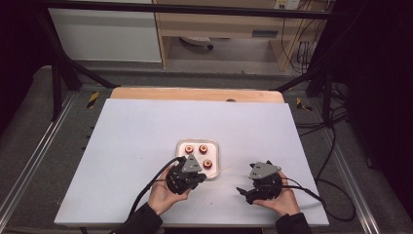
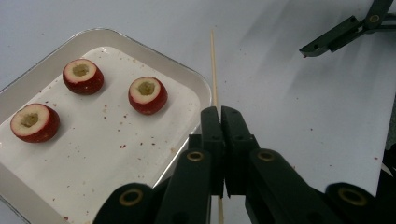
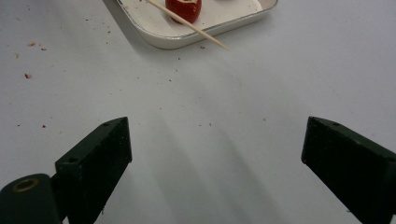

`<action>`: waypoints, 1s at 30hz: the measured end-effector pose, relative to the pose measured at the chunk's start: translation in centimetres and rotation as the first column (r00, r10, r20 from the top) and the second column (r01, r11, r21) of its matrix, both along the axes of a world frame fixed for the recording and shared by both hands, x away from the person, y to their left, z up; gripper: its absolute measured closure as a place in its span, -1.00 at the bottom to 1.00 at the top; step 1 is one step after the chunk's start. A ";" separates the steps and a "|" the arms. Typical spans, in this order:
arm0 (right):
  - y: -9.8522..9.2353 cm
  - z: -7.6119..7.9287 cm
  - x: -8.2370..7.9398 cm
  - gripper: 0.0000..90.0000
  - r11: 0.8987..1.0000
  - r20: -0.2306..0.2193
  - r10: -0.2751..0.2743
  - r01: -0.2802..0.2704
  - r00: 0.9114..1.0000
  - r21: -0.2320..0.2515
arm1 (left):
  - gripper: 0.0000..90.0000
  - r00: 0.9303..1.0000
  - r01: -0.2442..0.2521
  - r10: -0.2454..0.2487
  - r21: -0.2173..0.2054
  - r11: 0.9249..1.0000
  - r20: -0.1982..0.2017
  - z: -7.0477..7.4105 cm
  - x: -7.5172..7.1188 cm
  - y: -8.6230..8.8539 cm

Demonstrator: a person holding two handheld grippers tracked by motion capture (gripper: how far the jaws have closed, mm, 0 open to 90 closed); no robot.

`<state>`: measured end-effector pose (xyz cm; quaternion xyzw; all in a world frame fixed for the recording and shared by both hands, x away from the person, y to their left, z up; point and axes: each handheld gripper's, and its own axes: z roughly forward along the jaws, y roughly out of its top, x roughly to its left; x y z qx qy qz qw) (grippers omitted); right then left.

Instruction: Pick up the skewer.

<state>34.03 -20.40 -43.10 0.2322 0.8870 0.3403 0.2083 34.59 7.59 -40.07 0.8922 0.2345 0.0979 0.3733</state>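
Three red fruits with hollowed pale tops [image 2: 147, 94] sit on a white tray [image 2: 107, 31]; from above the tray [image 1: 197, 141] lies mid-table. My left gripper [image 2: 220, 112] is shut on a thin wooden skewer [image 2: 213, 70], which runs on past the jaws beside the tray's right rim. In the high view that gripper [image 1: 198, 178] hovers at the tray's near edge. My right gripper [image 3: 215, 135] stands open over bare table with nothing between its jaws, facing the tray [image 3: 173, 39], one fruit [image 3: 184, 8] and the skewer tip [image 3: 187, 24]. From above it [image 1: 245, 179] sits right of the tray.
The white table top [image 1: 146, 126] is speckled with small red crumbs around the tray. A wooden board edge [image 1: 195, 94] runs along its far side. Cables [image 1: 331, 161] trail off to the right of the table.
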 end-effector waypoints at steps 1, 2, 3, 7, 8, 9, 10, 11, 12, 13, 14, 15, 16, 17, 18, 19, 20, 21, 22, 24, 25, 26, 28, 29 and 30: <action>0.1 0.1 0.0 -0.75 1.000 0.009 0.007 -0.007 1.000 -0.006 | 0.97 1.000 0.006 -0.006 0.004 1.000 -0.001 0.0 0.0 -0.1; 0.3 0.2 -0.1 -0.74 1.000 0.019 0.014 -0.014 1.000 -0.019 | 0.97 1.000 0.010 -0.010 0.008 1.000 0.000 0.0 0.0 -0.2; 0.4 0.2 -0.1 -0.72 0.999 0.030 0.024 -0.023 0.999 -0.032 | 0.97 1.000 0.014 -0.014 0.011 1.000 0.000 0.1 0.0 -0.3; 1.0 0.5 -0.1 -0.63 0.995 0.065 0.061 -0.055 0.996 -0.081 | 0.97 0.999 0.036 -0.036 0.027 0.999 0.002 0.3 -0.1 -0.9; 1.1 0.6 -0.1 -0.60 0.994 0.073 0.072 -0.065 0.995 -0.091 | 0.97 0.999 0.039 -0.039 0.032 0.999 0.002 0.3 -0.1 -1.0; 1.3 0.7 -0.1 -0.57 0.992 0.085 0.083 -0.074 0.993 -0.103 | 0.97 0.999 0.043 -0.043 0.036 0.998 0.001 0.3 -0.1 -1.2; 1.4 0.7 -0.2 -0.54 0.991 0.092 0.091 -0.081 0.992 -0.111 | 0.97 0.999 0.047 -0.047 0.039 0.998 -0.001 0.4 -0.1 -1.3; 1.6 0.7 -0.2 -0.51 0.989 0.098 0.101 -0.089 0.990 -0.122 | 0.97 0.999 0.050 -0.050 0.041 0.998 -0.002 0.4 -0.1 -1.5; 1.7 0.8 -0.2 -0.48 0.986 0.104 0.112 -0.097 0.988 -0.134 | 0.97 0.999 0.053 -0.053 0.043 0.998 -0.003 0.4 -0.1 -1.6; 1.8 0.8 -0.3 -0.45 0.984 0.111 0.124 -0.108 0.986 -0.144 | 0.97 0.998 0.057 -0.056 0.043 0.997 -0.003 0.3 -0.1 -1.8; 1.9 0.8 -0.3 -0.43 0.982 0.118 0.135 -0.117 0.984 -0.151 | 0.97 0.998 0.060 -0.060 0.047 0.997 -0.005 0.4 0.0 -2.0; 2.1 0.8 -0.4 -0.40 0.980 0.121 0.144 -0.124 0.982 -0.158 | 0.97 0.998 0.063 -0.063 0.049 0.997 -0.006 0.4 0.0 -2.1; 2.2 0.8 -0.3 -0.38 0.976 0.129 0.158 -0.136 0.979 -0.169 | 0.97 0.998 0.065 -0.065 0.051 0.997 -0.008 0.4 0.0 -2.3; 2.3 0.8 -0.4 -0.34 0.973 0.132 0.168 -0.144 0.977 -0.178 | 0.97 0.998 0.068 -0.068 0.056 0.996 -0.011 0.4 0.1 -2.5; 2.3 0.8 -0.4 -0.31 0.970 0.136 0.180 -0.154 0.974 -0.186 | 0.97 0.997 0.071 -0.071 0.055 0.996 -0.011 0.4 0.1 -2.7; 2.4 0.8 -0.3 -0.28 0.968 0.145 0.192 -0.162 0.971 -0.194 | 0.97 0.997 0.074 -0.074 0.058 0.996 -0.014 0.4 0.1 -2.9; 2.5 0.7 -0.3 -0.26 0.964 0.154 0.205 -0.171 0.967 -0.205 | 0.97 0.997 0.079 -0.078 0.062 0.995 -0.013 0.4 0.1 -3.1; 2.5 0.8 -0.3 -0.24 0.960 0.159 0.217 -0.181 0.963 -0.214 | 0.97 0.997 0.081 -0.081 0.064 0.995 -0.014 0.4 0.1 -3.3; 2.5 0.8 -0.3 -0.21 0.957 0.162 0.227 -0.189 0.960 -0.222 | 0.97 0.996 0.085 -0.084 0.067 0.994 -0.014 0.4 0.1 -3.6; 2.7 0.7 -0.3 -0.15 0.947 0.176 0.255 -0.210 0.951 -0.241 | 0.97 0.996 0.094 -0.093 0.072 0.993 -0.015 0.4 0.2 -4.0; 2.7 0.7 -0.3 -0.11 0.941 0.180 0.274 -0.224 0.945 -0.255 | 0.97 0.995 0.097 -0.096 0.074 0.993 -0.016 0.4 0.2 -4.2; 2.7 0.6 -0.4 -0.07 0.934 0.187 0.286 -0.230 0.940 -0.272 | 0.97 0.995 0.101 -0.100 0.076 0.992 -0.016 0.5 0.2 -4.4; 2.8 0.5 -0.4 0.00 0.924 0.205 0.310 -0.244 0.928 -0.294 | 0.97 0.994 0.107 -0.106 0.079 0.991 -0.019 0.5 0.2 -4.8; 2.8 0.5 -0.4 0.04 0.918 0.204 0.322 -0.252 0.924 -0.306 | 0.97 0.994 0.109 -0.107 0.080 0.991 -0.021 0.5 0.2 -5.0; 2.8 0.4 -0.4 0.08 0.912 0.210 0.332 -0.257 0.919 -0.319 | 0.97 0.994 0.110 -0.109 0.083 0.990 -0.022 0.5 0.2 -5.2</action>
